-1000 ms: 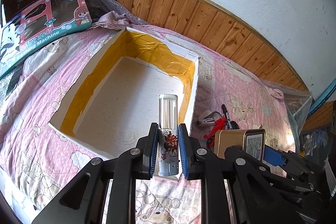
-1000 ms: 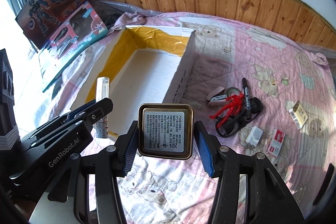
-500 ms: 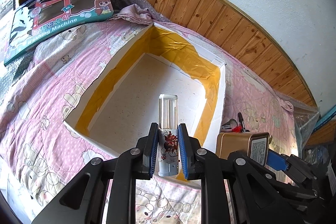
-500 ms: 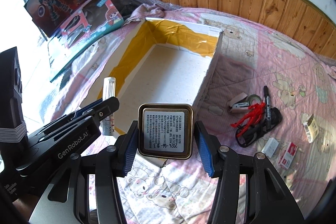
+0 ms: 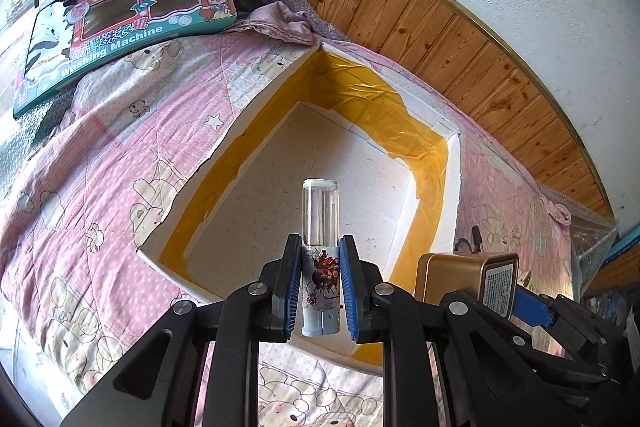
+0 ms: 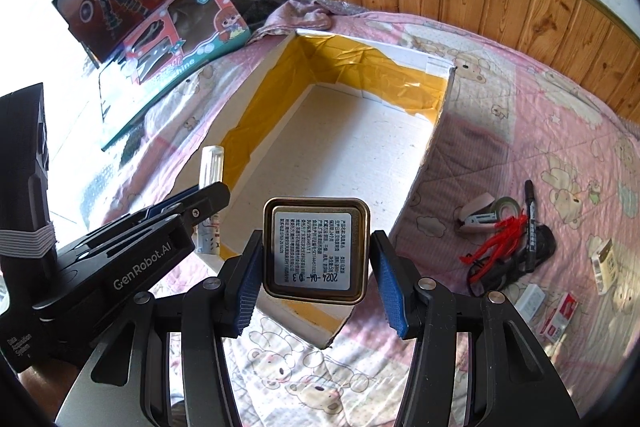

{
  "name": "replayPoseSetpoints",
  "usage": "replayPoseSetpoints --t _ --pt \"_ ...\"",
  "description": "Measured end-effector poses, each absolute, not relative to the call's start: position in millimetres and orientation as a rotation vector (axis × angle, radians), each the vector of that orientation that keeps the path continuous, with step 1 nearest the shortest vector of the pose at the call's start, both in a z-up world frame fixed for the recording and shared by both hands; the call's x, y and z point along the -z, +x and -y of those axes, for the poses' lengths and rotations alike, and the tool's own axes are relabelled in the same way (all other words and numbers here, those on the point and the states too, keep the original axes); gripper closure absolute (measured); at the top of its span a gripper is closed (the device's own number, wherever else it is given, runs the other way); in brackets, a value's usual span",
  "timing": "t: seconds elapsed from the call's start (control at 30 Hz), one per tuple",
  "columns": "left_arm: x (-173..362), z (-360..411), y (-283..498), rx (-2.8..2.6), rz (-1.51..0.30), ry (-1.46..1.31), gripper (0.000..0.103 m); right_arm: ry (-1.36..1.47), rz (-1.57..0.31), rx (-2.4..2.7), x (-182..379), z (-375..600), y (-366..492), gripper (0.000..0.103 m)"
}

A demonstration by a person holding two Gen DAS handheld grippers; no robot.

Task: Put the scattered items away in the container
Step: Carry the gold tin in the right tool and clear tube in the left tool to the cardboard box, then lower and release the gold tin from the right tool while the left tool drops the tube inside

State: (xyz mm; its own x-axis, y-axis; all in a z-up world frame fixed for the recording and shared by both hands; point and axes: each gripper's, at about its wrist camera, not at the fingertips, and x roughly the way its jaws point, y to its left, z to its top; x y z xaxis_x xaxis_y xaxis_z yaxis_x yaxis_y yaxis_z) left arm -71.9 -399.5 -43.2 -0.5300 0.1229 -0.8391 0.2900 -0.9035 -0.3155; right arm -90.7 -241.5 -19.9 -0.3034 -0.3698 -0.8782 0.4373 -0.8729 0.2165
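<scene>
A small bottle (image 5: 320,259) with a clear domed cap is clamped upright between the blue pads of the left gripper (image 5: 320,291). A square gold tin (image 6: 316,251), label outward, is held between the wider-set pads of the right gripper (image 6: 316,275). Ahead of and below both lies the white box (image 5: 224,143), lined with crinkled yellow tape, on a pink quilt (image 6: 520,131). Both grippers are held side by side above its near edge.

box (image 5: 280,195) interior bare, raised walls around

Gold tin (image 6: 316,251) blocking the box's (image 6: 340,147) near wall between the right jaws, bottle's (image 5: 321,259) lower sides hiding behind the left jaws, label print too small to read.
</scene>
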Motion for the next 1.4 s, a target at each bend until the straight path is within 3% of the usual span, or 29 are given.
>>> replayPoseSetpoints --t 1.4 --pt "73 404 -202 2.568 -0.446 1.671 0.083 1.448 -0.027 2.147 50 250 -207 0.049"
